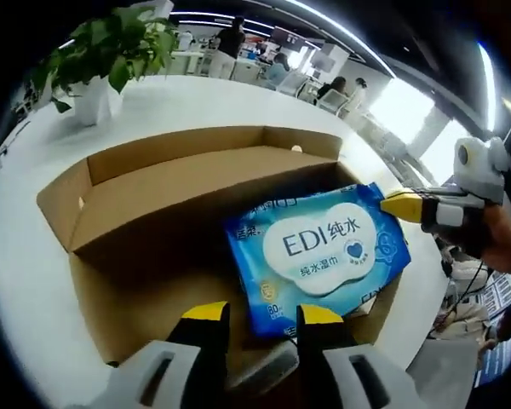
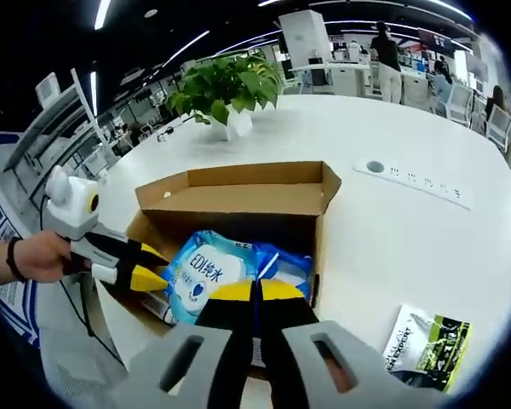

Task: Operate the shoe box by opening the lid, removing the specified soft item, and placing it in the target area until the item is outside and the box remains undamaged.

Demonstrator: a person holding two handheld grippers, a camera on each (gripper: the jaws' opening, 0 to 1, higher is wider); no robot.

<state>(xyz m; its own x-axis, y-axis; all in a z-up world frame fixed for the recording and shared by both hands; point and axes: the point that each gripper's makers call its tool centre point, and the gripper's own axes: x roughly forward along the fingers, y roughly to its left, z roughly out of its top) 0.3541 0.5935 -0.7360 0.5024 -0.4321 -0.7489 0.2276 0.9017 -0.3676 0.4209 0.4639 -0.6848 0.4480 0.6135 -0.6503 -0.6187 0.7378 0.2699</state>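
- Shoe box (image 1: 145,204) open on white table (image 2: 392,145), lid flap up.
- Blue wet-wipes pack (image 1: 319,251) partly inside the box, at its near edge.
- Right gripper (image 2: 254,290) jaws together, clamped on pack edge.
- Left gripper (image 1: 260,315) jaws apart, nothing btwn, just short of pack.
- Potted plant (image 2: 226,89) behind box; small printed packet (image 2: 426,336) on table, well apart.

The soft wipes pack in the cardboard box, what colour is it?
The soft wipes pack is blue with a white cloud-shaped label, clearest in the left gripper view.
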